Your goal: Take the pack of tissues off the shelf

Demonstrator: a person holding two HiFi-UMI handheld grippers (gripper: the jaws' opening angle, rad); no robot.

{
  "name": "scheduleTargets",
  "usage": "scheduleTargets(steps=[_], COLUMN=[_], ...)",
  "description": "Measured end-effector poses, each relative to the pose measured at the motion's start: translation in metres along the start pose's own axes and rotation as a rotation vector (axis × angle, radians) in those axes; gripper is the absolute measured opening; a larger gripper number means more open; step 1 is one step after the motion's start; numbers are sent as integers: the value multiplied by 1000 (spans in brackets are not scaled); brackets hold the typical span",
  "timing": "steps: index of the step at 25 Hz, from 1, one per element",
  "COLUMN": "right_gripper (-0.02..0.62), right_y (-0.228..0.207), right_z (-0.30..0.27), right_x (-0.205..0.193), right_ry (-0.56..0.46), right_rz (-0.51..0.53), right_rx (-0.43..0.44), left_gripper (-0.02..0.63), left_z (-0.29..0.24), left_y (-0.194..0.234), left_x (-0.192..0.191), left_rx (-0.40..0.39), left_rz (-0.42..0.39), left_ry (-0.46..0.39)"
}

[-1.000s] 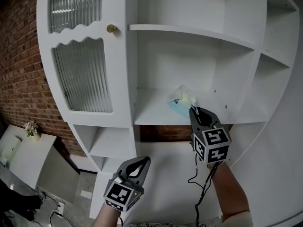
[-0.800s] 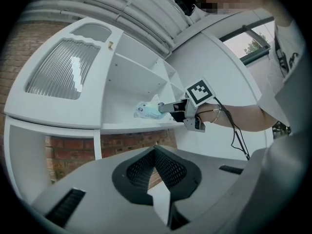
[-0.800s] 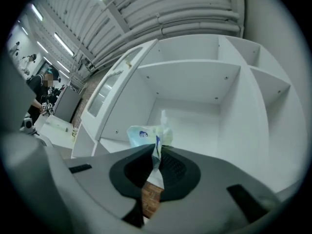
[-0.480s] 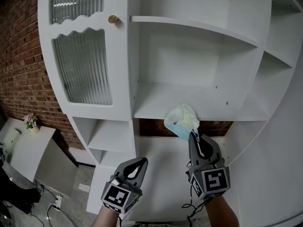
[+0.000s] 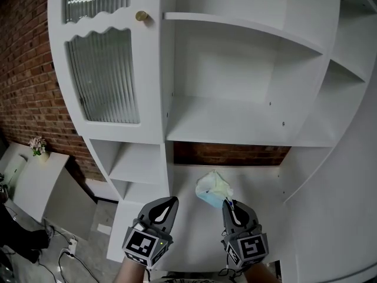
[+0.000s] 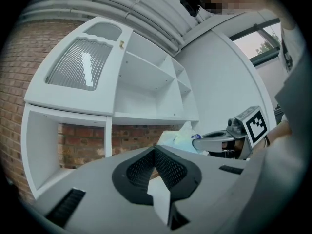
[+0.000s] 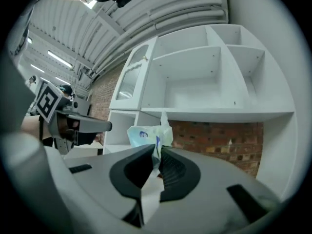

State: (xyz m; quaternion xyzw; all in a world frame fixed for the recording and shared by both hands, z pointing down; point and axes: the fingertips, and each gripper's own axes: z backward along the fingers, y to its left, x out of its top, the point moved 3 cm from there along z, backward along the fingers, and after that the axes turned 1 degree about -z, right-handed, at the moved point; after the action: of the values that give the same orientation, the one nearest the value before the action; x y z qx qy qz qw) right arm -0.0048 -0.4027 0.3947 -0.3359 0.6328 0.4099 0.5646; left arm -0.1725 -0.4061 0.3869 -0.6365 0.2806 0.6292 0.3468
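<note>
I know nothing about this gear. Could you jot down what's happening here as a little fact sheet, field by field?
Setting: white cabinet against a brick wall
Tissue pack: off the shelf, held in the air below it
Held by: right tool, jaws pinched on the pack's edge
Left tool: shut, nothing in it, beside the right one
Door: ribbed glass, upper left of the cabinet
</note>
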Motion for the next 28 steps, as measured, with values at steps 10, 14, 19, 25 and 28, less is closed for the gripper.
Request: scheduleTargets(steps=[10, 14, 19, 25, 28], right_gripper=[14, 14, 12, 12, 12], right_y=[20, 20, 19, 15, 13], right_z=[6, 5, 2, -5, -8], right_x=[-30, -28, -24, -26, -28], right_ry=[33, 26, 12, 12, 13], right_rz=[-46, -55, -58, -63, -76], right_rx=[93, 101, 110, 114, 113], left_gripper=[0, 0, 0, 0, 0], left_z=[7, 6, 3, -3, -6], left_y=[-13, -12, -13, -12, -11], left_x=[-24, -24, -26, -26, -26], left_rx=[-16, -11, -14, -7, 0], left_rz=[8, 4, 2, 0, -6], left_ry=[65, 59, 71, 69, 75])
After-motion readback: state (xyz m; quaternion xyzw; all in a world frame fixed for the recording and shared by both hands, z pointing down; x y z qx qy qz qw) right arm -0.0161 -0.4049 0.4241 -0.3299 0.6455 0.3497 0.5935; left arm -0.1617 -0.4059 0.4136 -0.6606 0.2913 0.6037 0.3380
